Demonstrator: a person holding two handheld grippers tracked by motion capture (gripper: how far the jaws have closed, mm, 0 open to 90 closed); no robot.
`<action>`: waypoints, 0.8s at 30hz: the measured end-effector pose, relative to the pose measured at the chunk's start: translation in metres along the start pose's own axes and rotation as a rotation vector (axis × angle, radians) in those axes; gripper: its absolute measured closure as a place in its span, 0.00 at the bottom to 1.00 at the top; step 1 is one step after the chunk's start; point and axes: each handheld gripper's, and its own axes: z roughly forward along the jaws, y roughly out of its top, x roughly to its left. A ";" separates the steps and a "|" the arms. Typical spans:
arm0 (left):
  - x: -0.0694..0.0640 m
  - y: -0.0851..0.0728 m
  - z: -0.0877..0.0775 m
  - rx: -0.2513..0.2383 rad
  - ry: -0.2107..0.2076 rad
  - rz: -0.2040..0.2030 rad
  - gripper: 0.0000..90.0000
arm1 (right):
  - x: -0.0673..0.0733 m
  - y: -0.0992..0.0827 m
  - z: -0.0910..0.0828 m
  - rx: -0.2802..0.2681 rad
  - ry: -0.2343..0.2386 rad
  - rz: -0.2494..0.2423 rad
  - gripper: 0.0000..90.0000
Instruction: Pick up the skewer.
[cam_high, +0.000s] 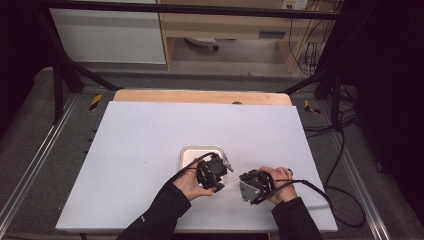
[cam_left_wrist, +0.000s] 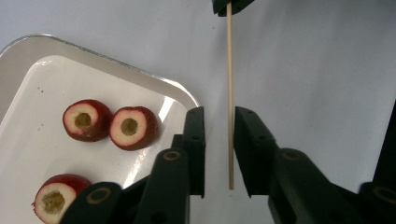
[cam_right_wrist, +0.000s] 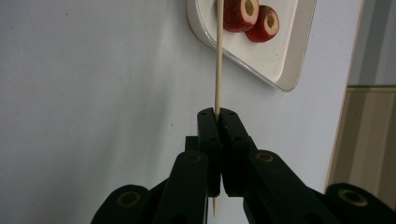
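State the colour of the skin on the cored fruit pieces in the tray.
Red skin on the fruit pieces; clearest in the left gripper view.

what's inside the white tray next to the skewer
The white tray holds three red cored fruit pieces, cut faces showing hollowed centres. The left hand-held gripper covers the tray's near corner, so anything there is hidden. The skewer lies outside it.
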 end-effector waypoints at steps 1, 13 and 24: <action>-0.001 0.002 0.001 0.008 0.000 0.003 0.85 | -0.001 0.001 0.001 0.004 -0.005 -0.017 0.99; -0.004 0.009 0.009 0.053 0.001 0.007 0.98 | 0.000 0.003 0.000 0.010 -0.023 -0.050 0.99; 0.000 -0.004 0.001 0.021 0.028 -0.002 0.99 | -0.005 -0.002 -0.004 0.010 -0.038 0.199 0.61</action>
